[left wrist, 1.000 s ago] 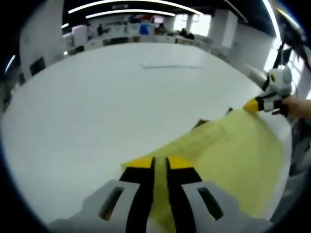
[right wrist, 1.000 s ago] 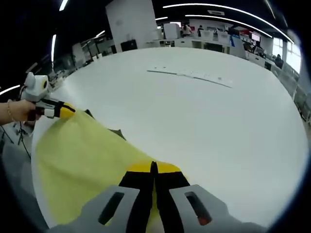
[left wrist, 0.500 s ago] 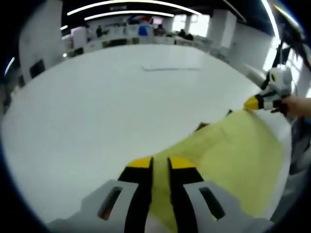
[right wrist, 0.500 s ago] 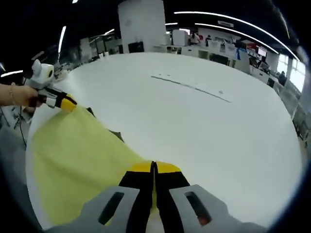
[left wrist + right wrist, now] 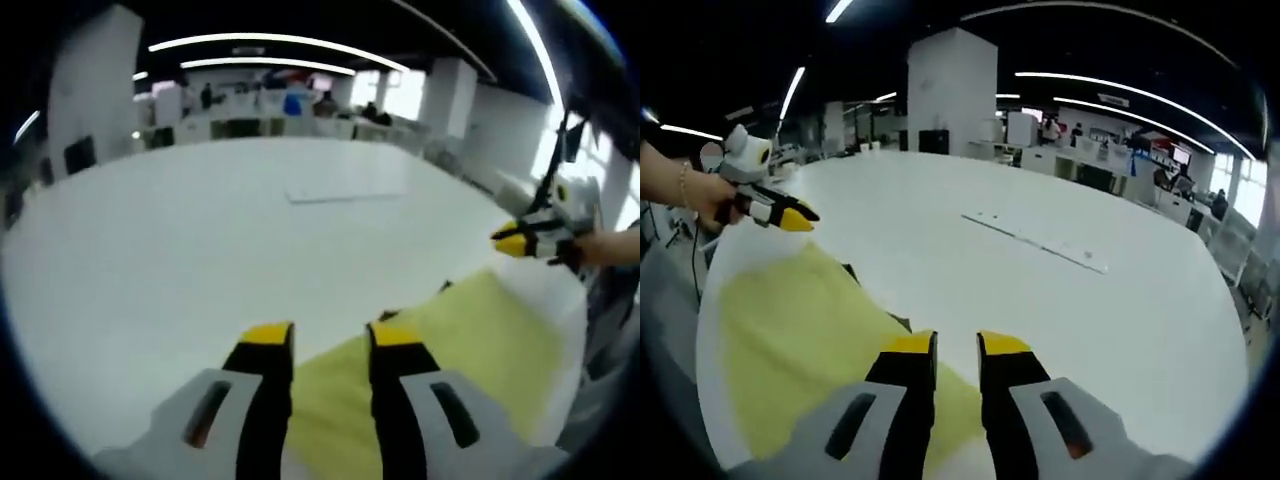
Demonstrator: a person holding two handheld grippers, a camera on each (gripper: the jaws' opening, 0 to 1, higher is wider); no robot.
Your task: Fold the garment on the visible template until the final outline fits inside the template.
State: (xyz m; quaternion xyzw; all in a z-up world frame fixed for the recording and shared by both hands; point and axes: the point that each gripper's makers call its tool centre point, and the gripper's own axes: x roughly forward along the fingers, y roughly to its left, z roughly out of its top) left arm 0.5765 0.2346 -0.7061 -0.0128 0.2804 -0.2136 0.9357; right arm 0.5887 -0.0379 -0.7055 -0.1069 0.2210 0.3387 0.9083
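- The garment (image 5: pixel 450 350), a flat yellow sheet, lies at the near edge of the white table (image 5: pixel 200 240), one side along that edge.
- The left gripper (image 5: pixel 320 340) is spread with nothing pinched, over the cloth's corner.
- The right gripper (image 5: pixel 956 347) is likewise spread and empty.
- A fold looks laid down; the template may be the pale strip (image 5: pixel 1040 240) mid-table, well apart, so the fit is unjudged.

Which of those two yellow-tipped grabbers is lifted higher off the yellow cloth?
The left gripper, held well above the flat yellow cloth; the right gripper hovers closer to it.
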